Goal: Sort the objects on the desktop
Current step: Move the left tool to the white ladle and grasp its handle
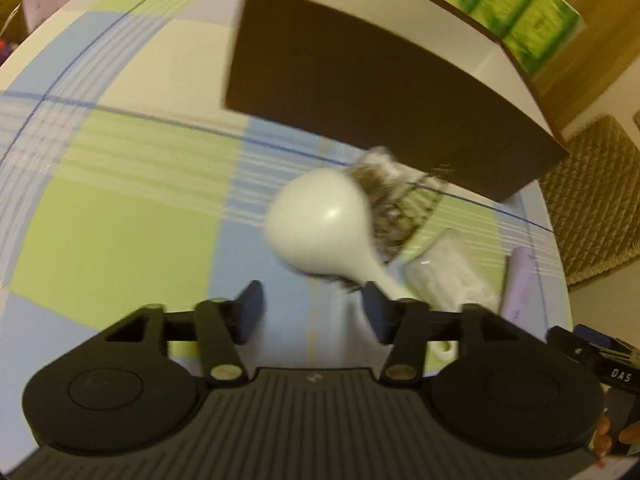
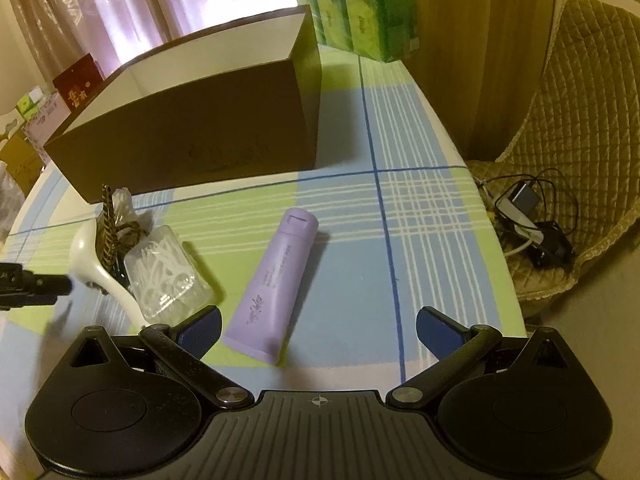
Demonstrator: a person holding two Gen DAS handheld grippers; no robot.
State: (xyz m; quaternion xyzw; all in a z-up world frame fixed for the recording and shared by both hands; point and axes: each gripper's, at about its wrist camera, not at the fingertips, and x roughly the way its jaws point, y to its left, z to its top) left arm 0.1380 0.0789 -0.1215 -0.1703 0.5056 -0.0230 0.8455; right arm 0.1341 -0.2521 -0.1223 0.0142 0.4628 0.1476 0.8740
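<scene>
A white hairbrush (image 1: 320,224) lies bristles down on the checked tablecloth, its handle running under the right finger of my left gripper (image 1: 314,312). That gripper is open and nothing sits between its fingers. A brown patterned hair clip (image 1: 388,200) lies against the brush head. Next to these are a clear box of cotton swabs (image 2: 168,276) and a purple tube (image 2: 276,284). My right gripper (image 2: 320,330) stands wide open just behind the tube's flat end. An open brown box (image 2: 200,128) with a white inside stands behind the objects. The left wrist view is blurred.
Green tissue packs (image 2: 360,4) are stacked at the table's far edge. A red box (image 2: 78,80) stands far left. A quilted chair (image 2: 580,120) holding cables and a charger (image 2: 528,208) is beyond the table's right edge (image 2: 480,208).
</scene>
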